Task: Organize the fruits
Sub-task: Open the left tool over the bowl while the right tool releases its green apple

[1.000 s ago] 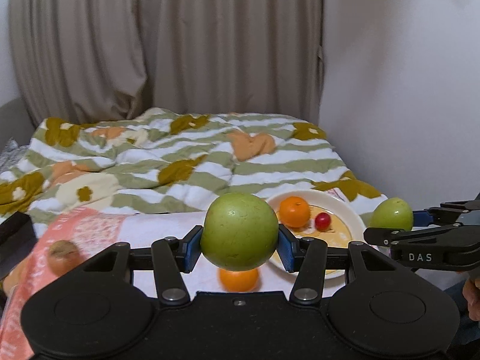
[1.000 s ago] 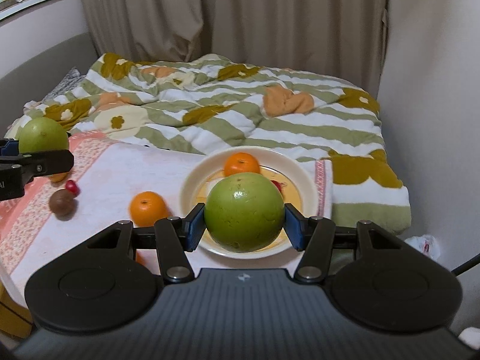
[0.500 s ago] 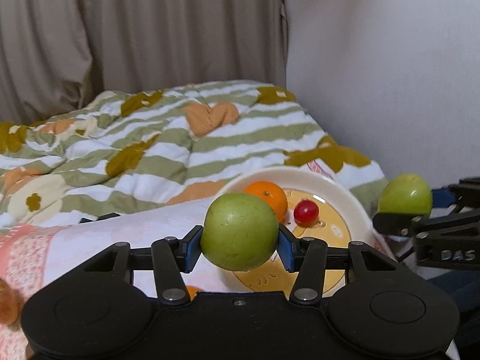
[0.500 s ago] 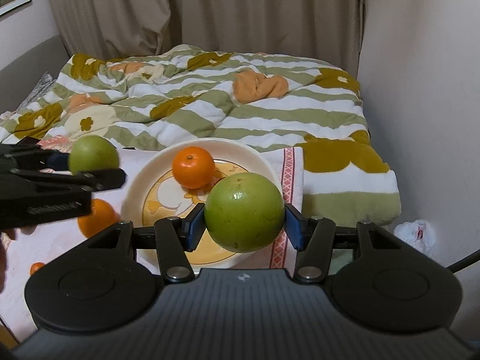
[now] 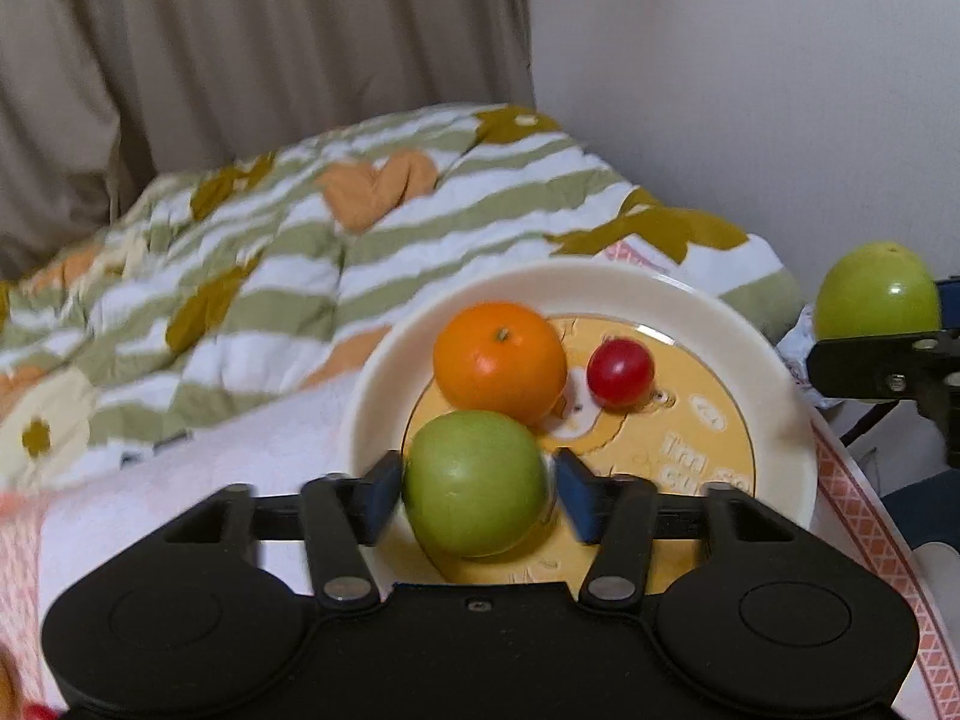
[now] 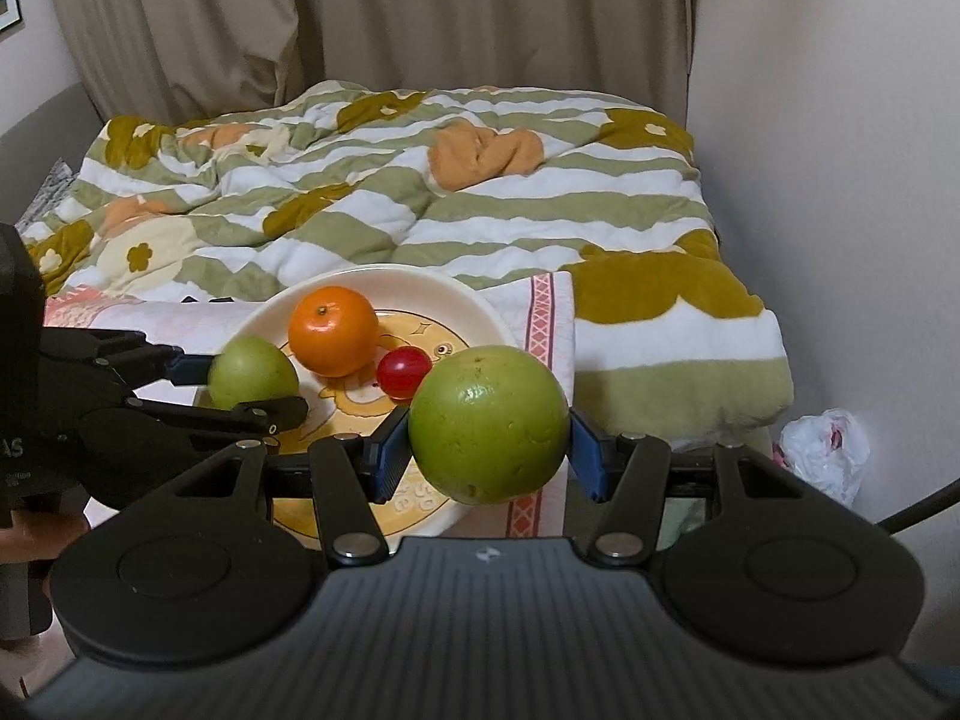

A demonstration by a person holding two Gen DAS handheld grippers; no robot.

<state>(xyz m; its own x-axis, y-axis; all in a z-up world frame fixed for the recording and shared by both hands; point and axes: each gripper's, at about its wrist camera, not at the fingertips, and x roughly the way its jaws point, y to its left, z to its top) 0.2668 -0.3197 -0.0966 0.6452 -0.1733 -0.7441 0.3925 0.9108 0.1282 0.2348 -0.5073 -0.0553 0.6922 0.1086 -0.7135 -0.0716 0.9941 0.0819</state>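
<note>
1. Left gripper [image 5: 477, 483]: blue pads look slightly spread, small gaps either side of what sits between them; can't really tell if it's gripping.
2. Right gripper [image 6: 489, 423]: pads pressed tight, clamped, held level.
</note>
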